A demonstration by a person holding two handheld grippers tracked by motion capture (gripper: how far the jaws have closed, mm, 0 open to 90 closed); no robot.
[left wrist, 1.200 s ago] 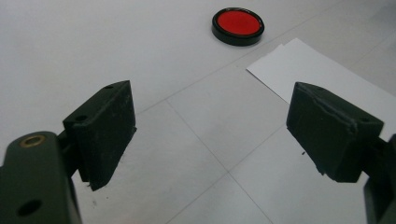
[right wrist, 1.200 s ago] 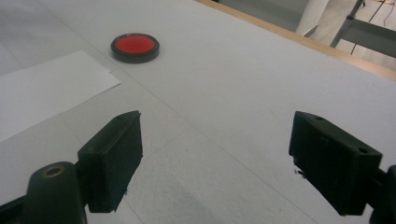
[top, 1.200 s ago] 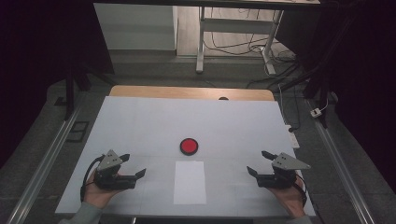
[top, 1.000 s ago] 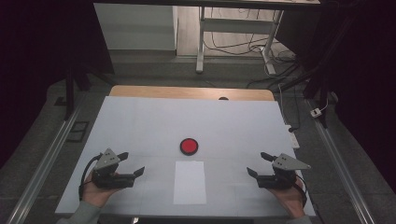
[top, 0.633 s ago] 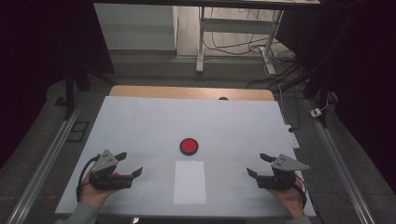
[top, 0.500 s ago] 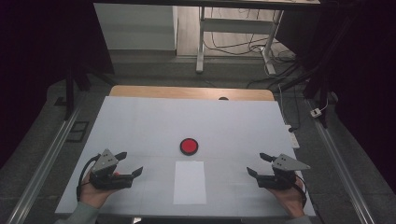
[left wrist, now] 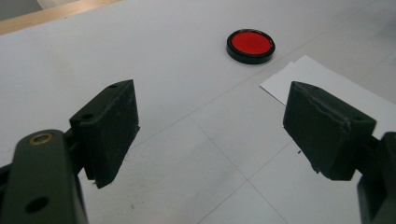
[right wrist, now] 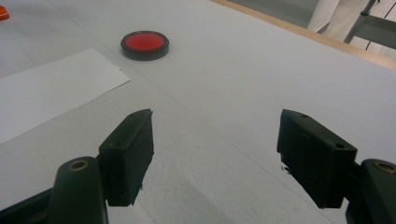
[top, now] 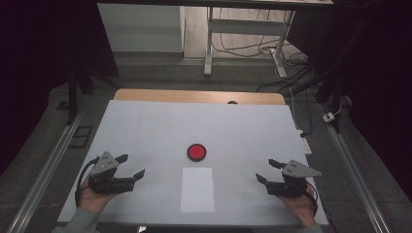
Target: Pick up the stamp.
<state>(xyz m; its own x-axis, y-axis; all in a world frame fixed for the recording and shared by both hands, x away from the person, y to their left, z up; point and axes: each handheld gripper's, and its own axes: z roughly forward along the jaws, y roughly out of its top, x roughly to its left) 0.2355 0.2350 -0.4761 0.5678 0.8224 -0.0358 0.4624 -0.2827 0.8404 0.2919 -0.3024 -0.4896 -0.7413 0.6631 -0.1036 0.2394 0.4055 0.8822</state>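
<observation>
1. Right now my left gripper (top: 130,166) sits near the front left corner of the white table (top: 145,126), held in my left hand (top: 92,199); its jaws stand wide apart with nothing between them.
2. My right gripper (top: 268,171) mirrors it near the front right corner, gripped by my right hand (top: 300,206), jaws likewise spread and empty.
3. Between the two, a round red disc with a black rim (top: 197,152) lies flat on the table, well apart from both grippers (roughly midway, a little farther from me than either).
4. Just in front of the disc, on my side, lies a white sheet of paper (top: 197,190), flat and close to the disc; I cannot tell whether they touch.
5. From the left gripper view, the disc (left wrist: 251,45) lies ahead, with a corner of the paper (left wrist: 322,84) showing beside the right-hand jaw.
6. From the right gripper view, the disc (right wrist: 144,45) lies ahead and to the left, beyond the paper (right wrist: 51,88).
7. Bare tabletop stretches beyond the disc to a wooden strip (top: 194,96) along the far edge.
8. Both side edges lie outward of my grippers, and the front edge runs just under my wrists.
</observation>
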